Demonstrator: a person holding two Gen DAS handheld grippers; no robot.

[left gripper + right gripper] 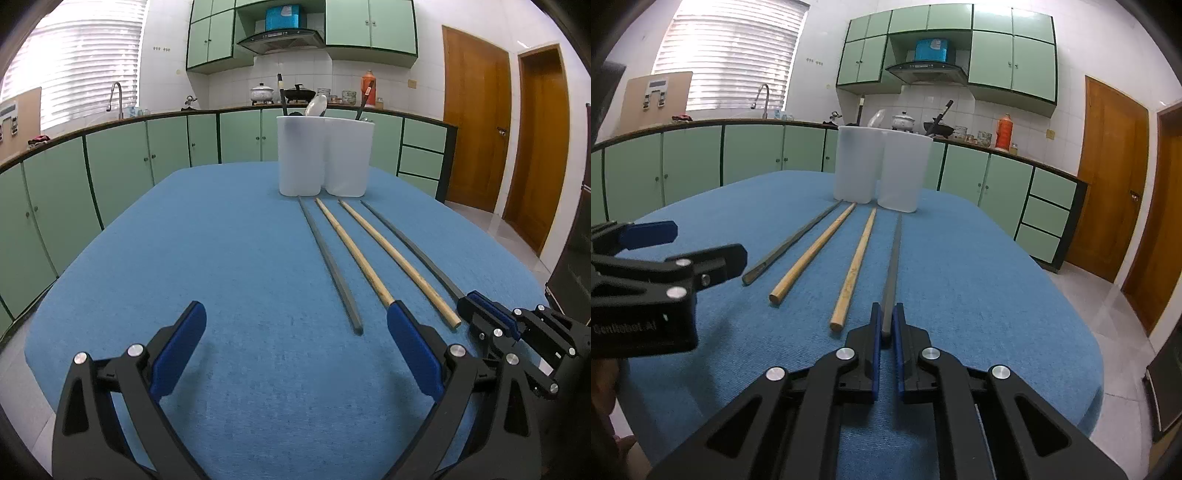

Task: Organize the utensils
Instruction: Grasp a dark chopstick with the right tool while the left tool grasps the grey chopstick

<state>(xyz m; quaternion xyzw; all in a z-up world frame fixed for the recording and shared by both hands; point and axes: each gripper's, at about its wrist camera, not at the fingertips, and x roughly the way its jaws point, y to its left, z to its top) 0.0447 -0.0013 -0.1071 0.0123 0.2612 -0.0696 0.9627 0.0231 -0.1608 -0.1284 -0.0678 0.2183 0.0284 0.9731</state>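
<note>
Four long chopsticks lie side by side on the blue table (184,258). My right gripper (886,314) is shut on the near end of the rightmost grey chopstick (892,266), which still rests on the cloth. The same grip shows at the right edge of the left wrist view, right gripper (480,299) on grey chopstick (410,243). Left of it lie two wooden chopsticks (855,266) (816,247) and another grey chopstick (794,242). My left gripper (295,308) stands open just above the cloth, holding nothing. Two white containers (300,155) (349,155) stand beyond the chopstick tips.
The containers hold a spoon (316,104) and dark-handled utensils (282,94). Green cabinets (110,166) ring the table, with wooden doors (476,114) at the right. In the right wrist view the left gripper (705,243) sits close beside the left grey chopstick.
</note>
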